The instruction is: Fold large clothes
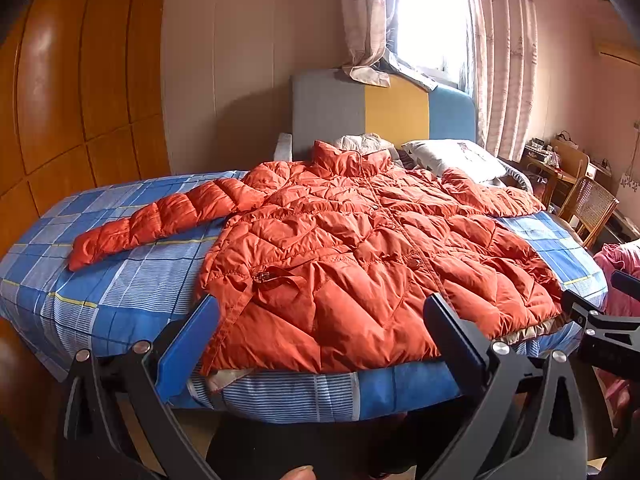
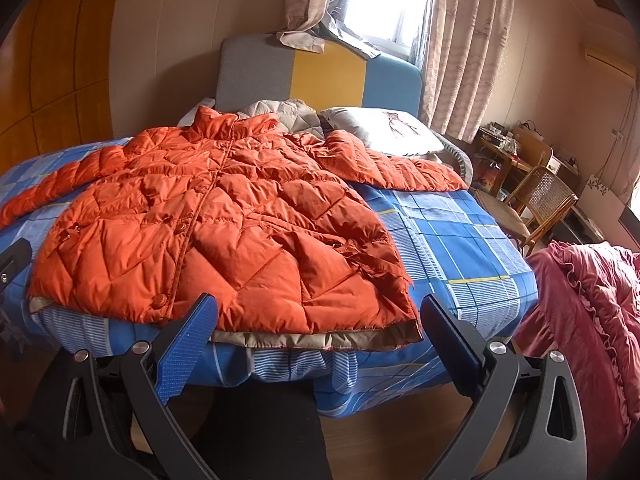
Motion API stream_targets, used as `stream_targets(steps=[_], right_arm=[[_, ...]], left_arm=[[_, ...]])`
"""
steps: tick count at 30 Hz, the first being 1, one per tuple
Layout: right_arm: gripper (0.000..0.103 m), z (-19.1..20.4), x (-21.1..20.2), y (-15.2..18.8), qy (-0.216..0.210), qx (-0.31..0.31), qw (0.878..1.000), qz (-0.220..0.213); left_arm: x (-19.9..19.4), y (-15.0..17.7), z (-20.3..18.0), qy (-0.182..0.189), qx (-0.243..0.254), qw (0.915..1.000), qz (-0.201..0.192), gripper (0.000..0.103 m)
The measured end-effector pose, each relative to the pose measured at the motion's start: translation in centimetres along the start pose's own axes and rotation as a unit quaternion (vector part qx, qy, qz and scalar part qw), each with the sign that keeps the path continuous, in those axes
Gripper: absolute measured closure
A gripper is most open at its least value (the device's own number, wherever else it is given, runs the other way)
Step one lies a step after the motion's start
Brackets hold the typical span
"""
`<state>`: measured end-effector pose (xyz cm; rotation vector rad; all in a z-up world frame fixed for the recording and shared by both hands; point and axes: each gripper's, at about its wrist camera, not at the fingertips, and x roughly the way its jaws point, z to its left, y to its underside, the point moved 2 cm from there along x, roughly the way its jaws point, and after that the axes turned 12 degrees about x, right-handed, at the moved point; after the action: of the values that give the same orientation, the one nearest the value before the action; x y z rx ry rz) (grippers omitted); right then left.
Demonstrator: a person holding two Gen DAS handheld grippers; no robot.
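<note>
Orange quilted jacket [image 1: 352,248] lies spread face up on the bed [image 1: 120,292], over the blue plaid sheet; its front is buttoned shut, its collar [image 1: 352,160] stands up towards the grey, yellow and blue headboard [image 1: 384,108], and its hem hangs just at the near edge of the mattress, where a strip of beige lining shows. One sleeve [image 1: 160,220] runs out straight to my left across the sheet; the other sleeve [image 2: 400,168] stretches to my right, ending near the far edge of the bed just below the white pillow [image 2: 380,128].

My left fingers [image 1: 320,336] are spread wide and hold nothing; they hover just short of the hem, framing the left half of the jacket's lower edge. My right fingers [image 2: 320,336] are likewise wide apart and empty, poised before the right half of the hem (the blue pads face inward on both tools); neither pair touches the cloth.

Beyond the bed, curtains [image 1: 500,60] hang beside a bright window; a wooden wardrobe [image 1: 80,80] fills the wall on my left, a cane chair [image 2: 536,200] stands to my right near a cluttered desk, and a pink ruffled cloth [image 2: 580,300] lies heaped close to my right side.
</note>
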<state>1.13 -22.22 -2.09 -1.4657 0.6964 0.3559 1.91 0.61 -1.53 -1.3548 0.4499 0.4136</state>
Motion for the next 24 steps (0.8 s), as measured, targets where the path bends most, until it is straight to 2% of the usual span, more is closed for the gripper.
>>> stream_targets(steps=[17, 24], right_arm=[[0.003, -0.2, 0.2, 0.1, 0.002, 0.002, 1.000, 0.003], [0.003, -1.0, 1.4, 0.2, 0.013, 0.006, 1.000, 0.013]], left_arm=[[0.3, 0.0, 0.5, 0.000, -0.005, 1.0000, 0.003, 0.002], [1.7, 0.5, 1.2, -0.001, -0.018, 0.9996, 0.023, 0.002]])
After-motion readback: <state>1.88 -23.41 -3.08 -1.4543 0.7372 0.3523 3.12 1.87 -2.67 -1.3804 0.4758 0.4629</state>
